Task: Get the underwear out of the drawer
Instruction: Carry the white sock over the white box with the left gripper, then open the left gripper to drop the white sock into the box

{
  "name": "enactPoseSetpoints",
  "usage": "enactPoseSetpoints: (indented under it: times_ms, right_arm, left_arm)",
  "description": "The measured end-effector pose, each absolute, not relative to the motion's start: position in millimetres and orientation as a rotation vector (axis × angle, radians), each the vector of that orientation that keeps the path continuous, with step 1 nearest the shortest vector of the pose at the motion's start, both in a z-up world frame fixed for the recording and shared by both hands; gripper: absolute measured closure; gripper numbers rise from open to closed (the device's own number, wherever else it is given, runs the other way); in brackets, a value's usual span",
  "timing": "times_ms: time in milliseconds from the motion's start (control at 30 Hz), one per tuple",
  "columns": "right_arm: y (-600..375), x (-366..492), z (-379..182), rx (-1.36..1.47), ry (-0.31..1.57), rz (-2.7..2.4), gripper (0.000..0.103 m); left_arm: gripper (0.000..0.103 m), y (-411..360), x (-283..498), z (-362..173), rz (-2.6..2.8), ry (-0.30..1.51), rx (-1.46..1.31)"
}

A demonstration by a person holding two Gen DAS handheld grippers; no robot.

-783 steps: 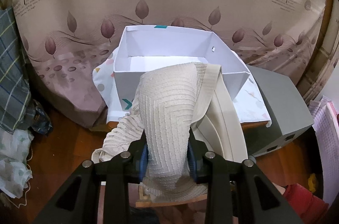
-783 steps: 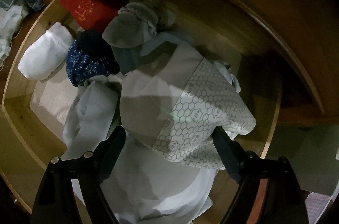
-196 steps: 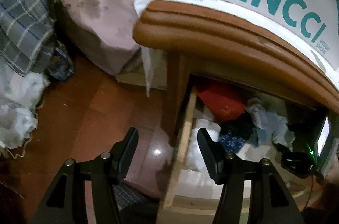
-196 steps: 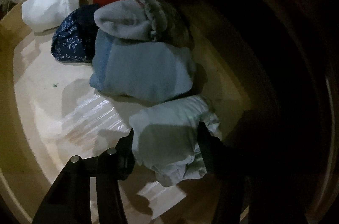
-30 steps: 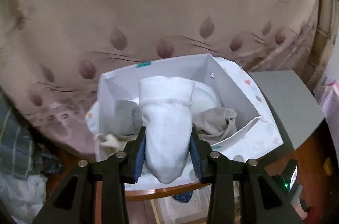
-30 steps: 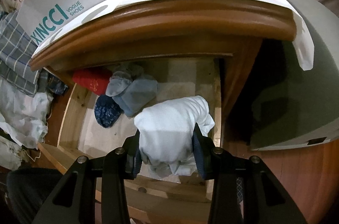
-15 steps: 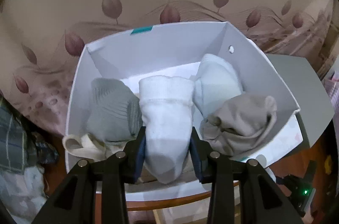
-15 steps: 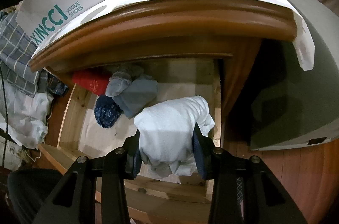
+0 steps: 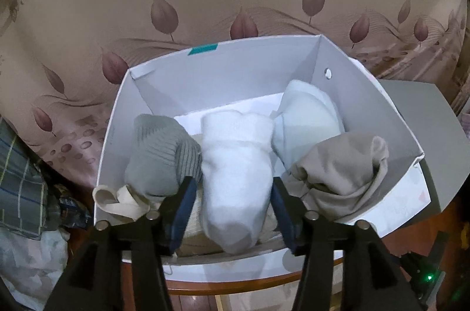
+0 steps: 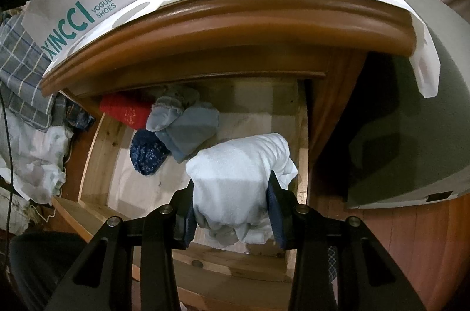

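Observation:
In the left wrist view a white rolled pair of underwear (image 9: 235, 164) rests in the white shoe box (image 9: 235, 67), between a grey roll (image 9: 158, 158) and a beige bundle (image 9: 340, 172). My left gripper (image 9: 233, 193) straddles the white roll. Its jaws are opening, and a gap shows between each pad and the cloth. In the right wrist view my right gripper (image 10: 232, 184) is shut on a pale white bundle (image 10: 241, 164), held above the open wooden drawer (image 10: 97, 152). A red piece (image 10: 126, 109), a grey-blue piece (image 10: 188, 131) and a navy dotted piece (image 10: 147, 152) lie in the drawer.
The box also holds a pale blue roll (image 9: 305, 120) and a cream piece (image 9: 117, 199) draped over its front corner. The cabinet's wooden top edge (image 10: 235, 17) overhangs the drawer. A grey unit (image 10: 411, 120) stands to the right. Loose cloth (image 10: 29, 158) is piled on the floor at left.
My left gripper came down closer to the box and its jaws spread off the white roll, which now sits among the others. The right gripper and its bundle have not moved.

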State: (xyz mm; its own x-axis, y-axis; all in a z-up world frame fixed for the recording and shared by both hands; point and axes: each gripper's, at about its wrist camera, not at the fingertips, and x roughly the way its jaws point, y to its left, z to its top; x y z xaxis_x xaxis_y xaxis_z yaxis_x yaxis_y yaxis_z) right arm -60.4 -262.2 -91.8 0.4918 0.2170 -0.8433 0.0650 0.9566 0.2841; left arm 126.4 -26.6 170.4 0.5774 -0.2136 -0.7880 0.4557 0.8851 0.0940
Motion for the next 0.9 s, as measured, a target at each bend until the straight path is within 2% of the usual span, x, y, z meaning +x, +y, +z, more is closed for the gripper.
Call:
enactPoseSetpoints:
  times_ms: [33, 133, 633, 900]
  right_arm:
    - [-262, -61, -92, 0.295, 1.057, 0.095, 0.066]
    - [-262, -61, -92, 0.296, 1.06, 0.094, 0.066]
    - [-256, -60, -90, 0.262, 1.052, 0.096, 0.065]
    - [-245, -62, -82, 0.2, 1.004, 0.099, 0.065]
  left_arm:
    - [0.038, -27, 124, 172, -0.395, 0.858, 0.305]
    - [0.036, -29, 115, 179, -0.383, 0.818, 0.311]
    - [0.035, -6, 47, 199, -0.241, 0.649, 0.292]
    - [0.035, 24, 4, 168, -0.179, 0.659, 0.269]
